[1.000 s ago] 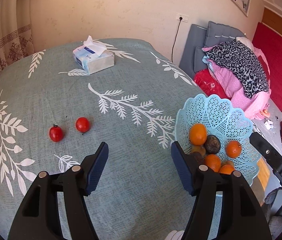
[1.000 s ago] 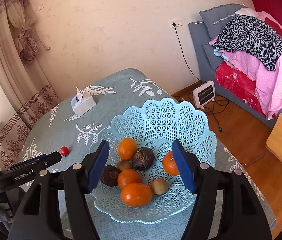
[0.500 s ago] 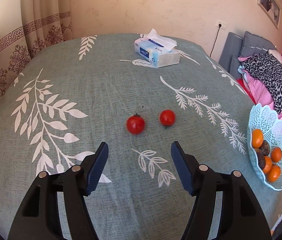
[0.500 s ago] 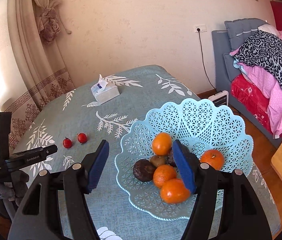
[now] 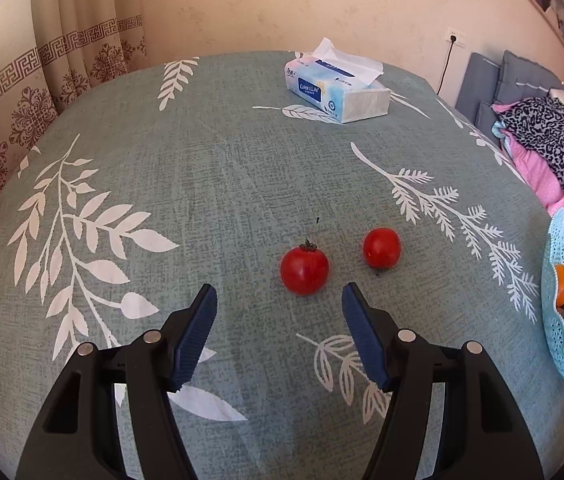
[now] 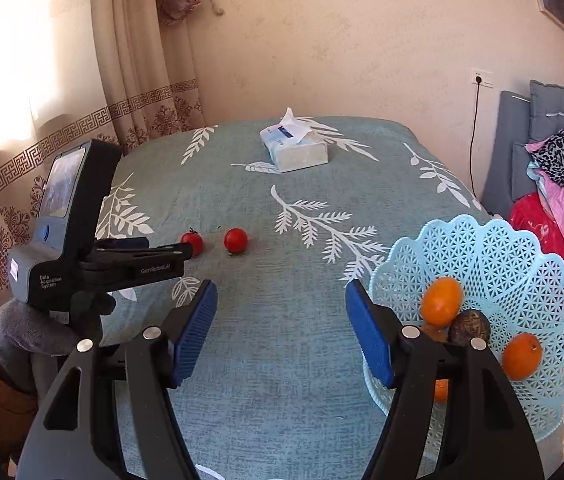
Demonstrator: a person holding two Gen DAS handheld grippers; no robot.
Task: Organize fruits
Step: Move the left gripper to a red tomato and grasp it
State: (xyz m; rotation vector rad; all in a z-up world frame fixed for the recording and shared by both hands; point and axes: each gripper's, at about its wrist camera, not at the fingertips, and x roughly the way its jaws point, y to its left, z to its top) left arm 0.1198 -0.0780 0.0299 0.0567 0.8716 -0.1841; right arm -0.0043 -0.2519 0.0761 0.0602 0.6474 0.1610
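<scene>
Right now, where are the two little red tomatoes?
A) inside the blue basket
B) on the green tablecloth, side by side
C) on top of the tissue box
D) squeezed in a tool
B: the stemmed tomato and the other tomato lie apart on the tablecloth, just ahead of the open left tool, away from the basket.

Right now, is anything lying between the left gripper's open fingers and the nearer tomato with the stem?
No. In the left wrist view, only bare leaf-print tablecloth separates the left gripper from the stemmed tomato.
</scene>
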